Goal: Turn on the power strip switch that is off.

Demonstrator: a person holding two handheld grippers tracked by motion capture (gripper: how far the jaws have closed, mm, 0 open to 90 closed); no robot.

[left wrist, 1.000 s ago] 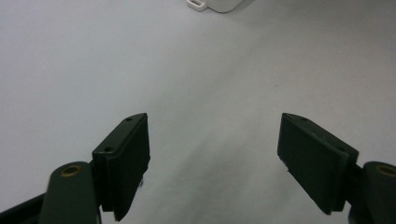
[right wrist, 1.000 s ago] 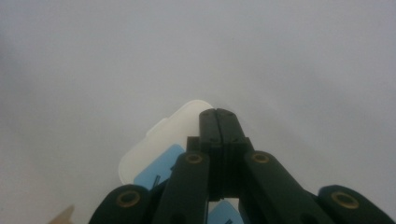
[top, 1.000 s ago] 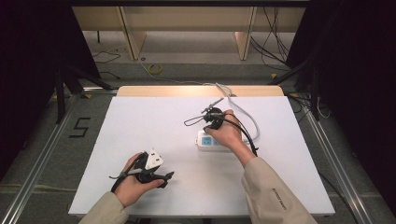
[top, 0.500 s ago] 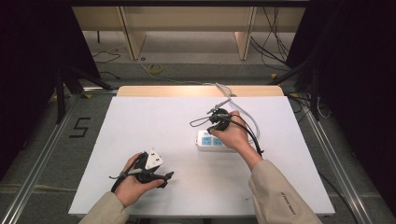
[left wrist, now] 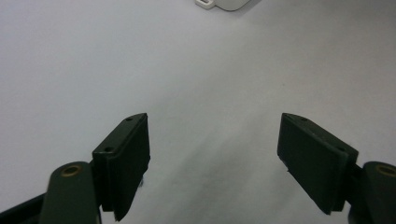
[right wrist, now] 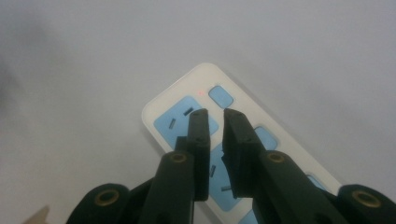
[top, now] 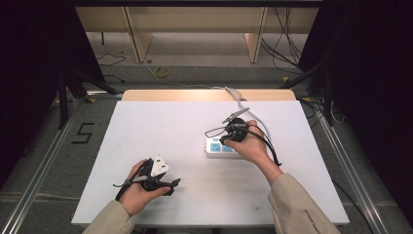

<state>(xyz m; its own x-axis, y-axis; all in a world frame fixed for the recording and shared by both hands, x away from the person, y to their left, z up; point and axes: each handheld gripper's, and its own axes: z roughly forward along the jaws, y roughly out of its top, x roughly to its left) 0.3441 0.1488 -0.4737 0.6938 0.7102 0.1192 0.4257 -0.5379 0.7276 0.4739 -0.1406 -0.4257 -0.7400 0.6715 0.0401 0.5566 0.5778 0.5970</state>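
Observation:
A white power strip (top: 217, 147) with blue sockets lies on the white table (top: 160, 126), right of centre. My right gripper (top: 225, 138) hovers just above it. In the right gripper view its jaws are shut with only a thin slit and nothing between them. Their tips (right wrist: 215, 115) sit over the power strip (right wrist: 161, 114), just short of its blue switch button (right wrist: 220, 96), beside a small red light. My left gripper (top: 173, 184) rests low near the table's front edge. It (left wrist: 215, 140) is open wide over bare table, with an end of the power strip (left wrist: 220, 3) far ahead.
A white cable (top: 242, 104) runs from the strip to the table's back edge. Black cables trail from the right gripper over the person's wrist. Wooden shelving and loose floor cables lie beyond the table.
My right gripper has shifted slightly to the right above the power strip. The left gripper has not moved.

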